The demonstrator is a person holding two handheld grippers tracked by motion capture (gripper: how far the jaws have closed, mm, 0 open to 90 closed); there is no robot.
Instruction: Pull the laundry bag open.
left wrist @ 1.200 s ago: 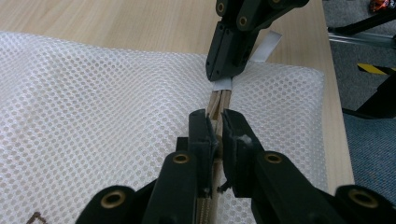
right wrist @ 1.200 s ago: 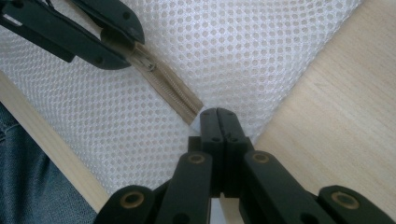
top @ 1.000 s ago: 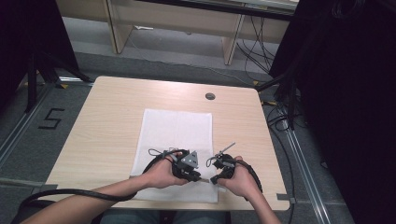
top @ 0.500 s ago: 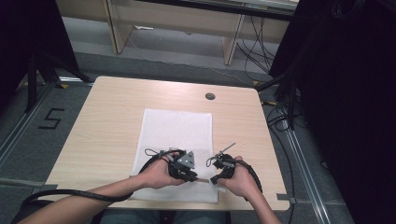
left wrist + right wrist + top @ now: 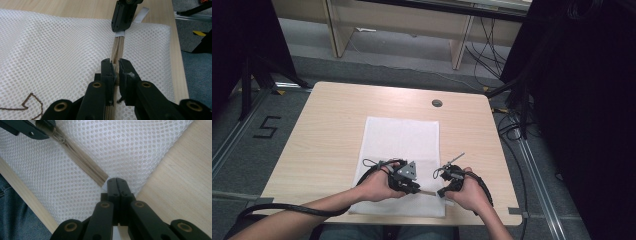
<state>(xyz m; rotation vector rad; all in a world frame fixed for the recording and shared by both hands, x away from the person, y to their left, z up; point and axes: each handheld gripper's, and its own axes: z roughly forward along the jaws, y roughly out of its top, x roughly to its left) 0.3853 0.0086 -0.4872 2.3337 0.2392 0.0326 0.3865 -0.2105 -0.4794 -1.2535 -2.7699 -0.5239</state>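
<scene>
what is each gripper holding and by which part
Left gripper pinches the mesh bag's zipper partway along; right gripper is shut on the bag's edge at the zipper's end.

We see 2 forearms coming in from the table's near edge, angled toward each other so the hands sit close together just inside that edge. The left hand (image 5: 374, 186) wraps the left gripper (image 5: 114, 75) from behind, its grey three-cornered plate facing up, a black cable trailing back along the left forearm. In the left gripper view, its 2 black jaws stand nearly together, with a narrow gap between the tips. The right hand (image 5: 467, 192) cups the right gripper (image 5: 116, 185), which points toward the left gripper. In the right gripper view, its 2 jaws press flat against each other.
</scene>
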